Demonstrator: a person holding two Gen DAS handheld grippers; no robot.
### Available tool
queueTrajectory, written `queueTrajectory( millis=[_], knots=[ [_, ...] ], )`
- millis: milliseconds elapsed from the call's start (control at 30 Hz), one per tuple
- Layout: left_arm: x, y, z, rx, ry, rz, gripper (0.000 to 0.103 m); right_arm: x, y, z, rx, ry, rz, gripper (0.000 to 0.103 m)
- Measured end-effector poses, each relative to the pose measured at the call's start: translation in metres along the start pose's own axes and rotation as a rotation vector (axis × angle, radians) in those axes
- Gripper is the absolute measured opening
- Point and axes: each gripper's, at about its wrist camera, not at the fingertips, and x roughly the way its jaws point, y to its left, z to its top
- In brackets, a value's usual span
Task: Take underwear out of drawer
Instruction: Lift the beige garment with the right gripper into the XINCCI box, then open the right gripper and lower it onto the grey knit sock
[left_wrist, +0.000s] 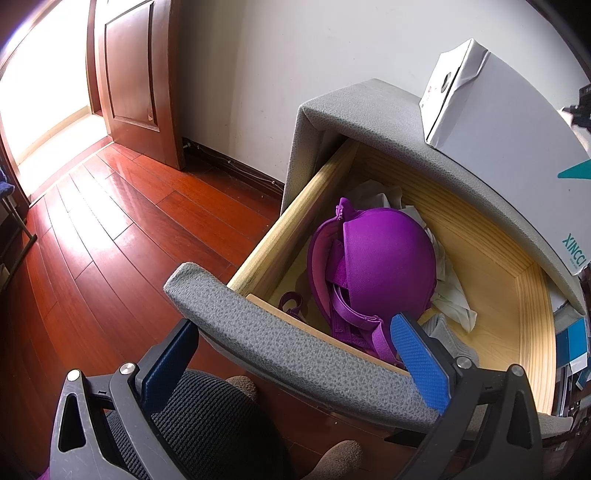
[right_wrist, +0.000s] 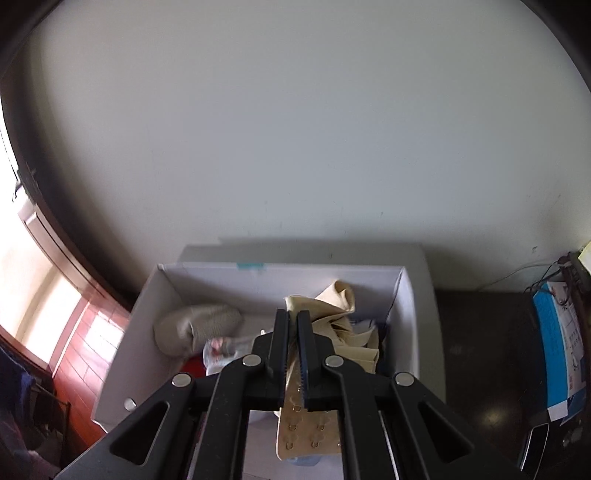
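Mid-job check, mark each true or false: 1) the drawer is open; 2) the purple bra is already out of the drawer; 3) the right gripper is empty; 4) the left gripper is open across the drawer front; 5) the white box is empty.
1) True: the drawer is pulled out.
2) False: the purple bra lies inside the drawer.
3) False: the right gripper is shut on the beige bra.
4) True: the left gripper straddles the grey drawer front, jaws wide apart.
5) False: the white box holds a beige sock and other garments.
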Motion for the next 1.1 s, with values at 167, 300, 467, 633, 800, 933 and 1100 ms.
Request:
queueTrajectory(
  millis=[167,300,467,633,800,933,1100],
  knots=[
    [0.000,0.000,0.000,0.000,0.000,0.000,0.103,0.004,0.008,-0.011,-0.012,0.001,0.025,0.009],
    [0.000,0.000,0.000,0.001,0.001,0.000,0.103,-0.007,0.014,-0.019,-0.026,-0.009,-0.005,0.013],
    [0.000,0.000,0.000,0.000,0.000,0.000,0.103,-0.076,0.017,-0.040,-0.038,-0.210,0.056,0.029],
    [0.000,0.000,0.000,-0.001,0.000,0.000,0.103,-0.112,0.044,-0.112,-0.192,-0.080,0.387,0.059],
    [0.000,0.000,0.000,0.000,0.000,0.000,0.103,-0.051,0.069,-0.202,-0.309,0.298,0.422,0.059],
    [0.000,-0.001,0.000,0.001,0.002,0.001,0.103,0.016,0.081,-0.248,-0.362,0.539,0.392,0.059],
    [0.000,0.000,0.000,0.000,-0.001,0.000,0.103,0.062,0.086,-0.268,-0.411,0.668,0.307,0.059]
  ],
)
